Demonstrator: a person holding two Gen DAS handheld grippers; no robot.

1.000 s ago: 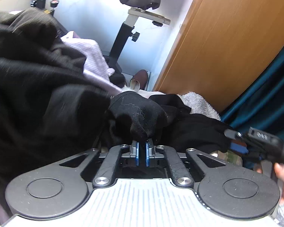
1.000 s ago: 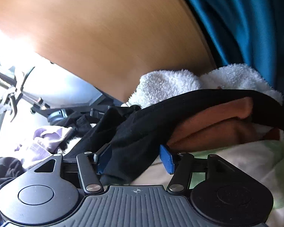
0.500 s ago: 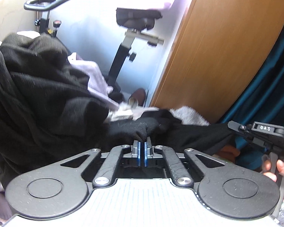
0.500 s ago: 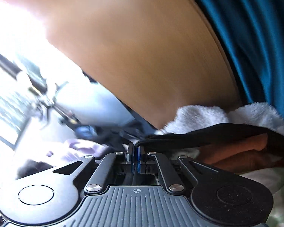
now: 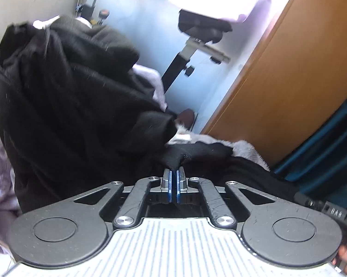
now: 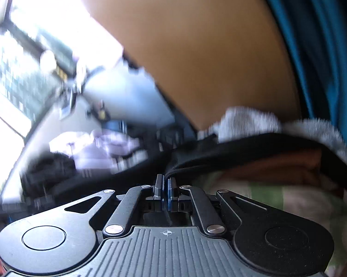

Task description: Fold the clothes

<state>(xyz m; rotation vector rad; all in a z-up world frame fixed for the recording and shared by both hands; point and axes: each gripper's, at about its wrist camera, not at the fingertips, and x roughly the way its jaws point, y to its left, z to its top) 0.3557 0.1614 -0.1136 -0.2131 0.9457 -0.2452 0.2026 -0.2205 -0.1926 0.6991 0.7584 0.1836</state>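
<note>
The left gripper [image 5: 173, 173] pinches a corner of the black garment [image 5: 196, 152]; the right gripper [image 6: 165, 180] clamps its edge (taut between them). A wooden panel [image 5: 277, 80] and black heap [image 5: 69, 103] crowd close.

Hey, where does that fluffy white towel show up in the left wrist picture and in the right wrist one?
Left wrist: the fluffy white towel lies right of centre, behind the black garment, at the foot of the wooden panel.
Right wrist: the towel sits at centre right, above the black garment's edge.
Shared landmark: the wooden panel beside the teal curtain.
</note>
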